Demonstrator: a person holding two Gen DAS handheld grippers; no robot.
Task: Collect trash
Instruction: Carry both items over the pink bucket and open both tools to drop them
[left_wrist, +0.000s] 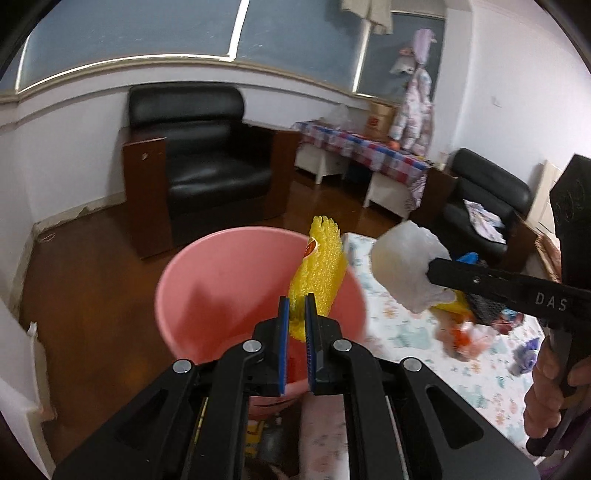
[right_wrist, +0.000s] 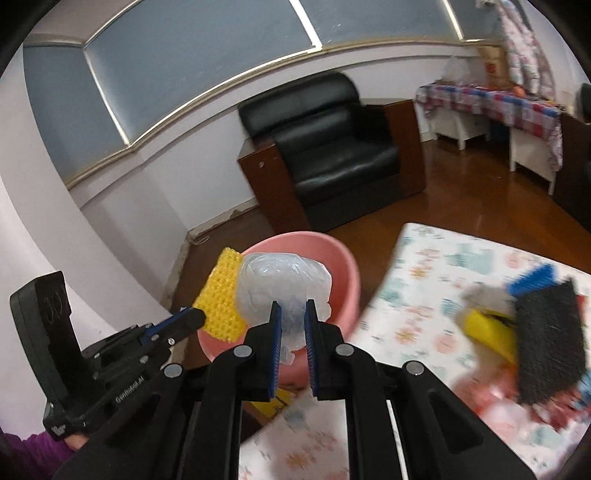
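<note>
- Now my left gripper (left_wrist: 296, 314) has its jaws nearly closed, pinching the yellow foam net (left_wrist: 319, 264), which sticks up toward 12 o'clock over the pink bucket (left_wrist: 221, 280).
- My right gripper (right_wrist: 292, 325) is narrowly parted around the crumpled clear plastic bag (right_wrist: 282, 286), clamped just above the bucket's rim.
- At 3 o'clock in the right wrist view, blurred trash lies on the floral tablecloth (right_wrist: 421, 306), among it a black scouring pad (right_wrist: 550, 332).

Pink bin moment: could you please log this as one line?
left hand-held gripper: holds yellow foam net | right hand-held gripper: holds crumpled plastic bag | both near pink bin
</note>
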